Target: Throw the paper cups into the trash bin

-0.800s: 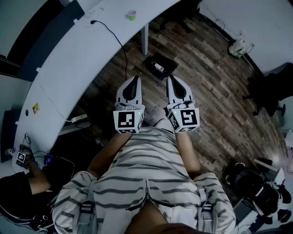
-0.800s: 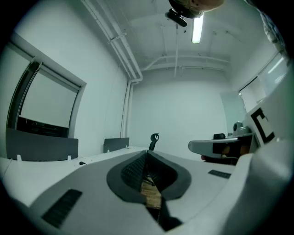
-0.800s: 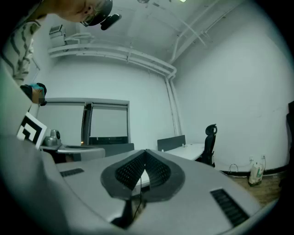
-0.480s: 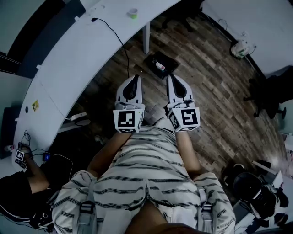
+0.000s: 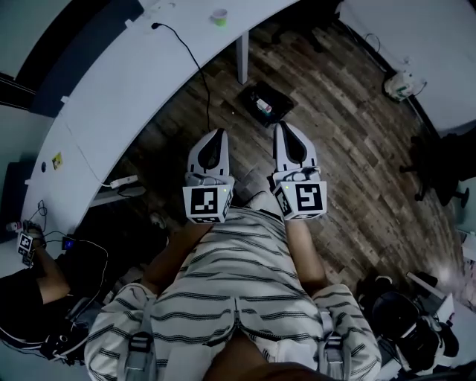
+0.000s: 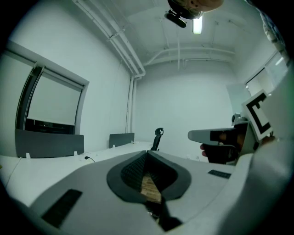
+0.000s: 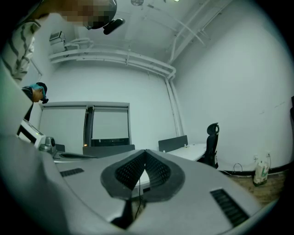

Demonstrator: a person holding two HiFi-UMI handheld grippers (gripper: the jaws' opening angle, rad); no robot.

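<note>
A small paper cup [image 5: 219, 16] with a green band stands on the long white desk [image 5: 111, 97] at the top of the head view, far ahead of both grippers. My left gripper [image 5: 215, 133] and right gripper [image 5: 285, 126] are held level, side by side in front of the person's striped shirt, above the wooden floor. Both are shut with nothing between the jaws. In the left gripper view the left gripper [image 6: 147, 152] has its jaw tips together, as does the right gripper [image 7: 145, 151] in the right gripper view. A dark open container [image 5: 265, 104] with something white in it sits on the floor just beyond the grippers.
A black cable [image 5: 186, 52] runs across the desk, beside a white desk leg [image 5: 242, 59]. A power strip [image 5: 121, 181] lies under the desk edge. Another person [image 5: 33, 286] sits at the lower left. A black office chair [image 5: 439, 160] and dark gear [image 5: 405, 331] stand at the right.
The desk, cup and floor container have slid toward the top of the head view. Both grippers stay side by side and shut, a little higher in the picture.
</note>
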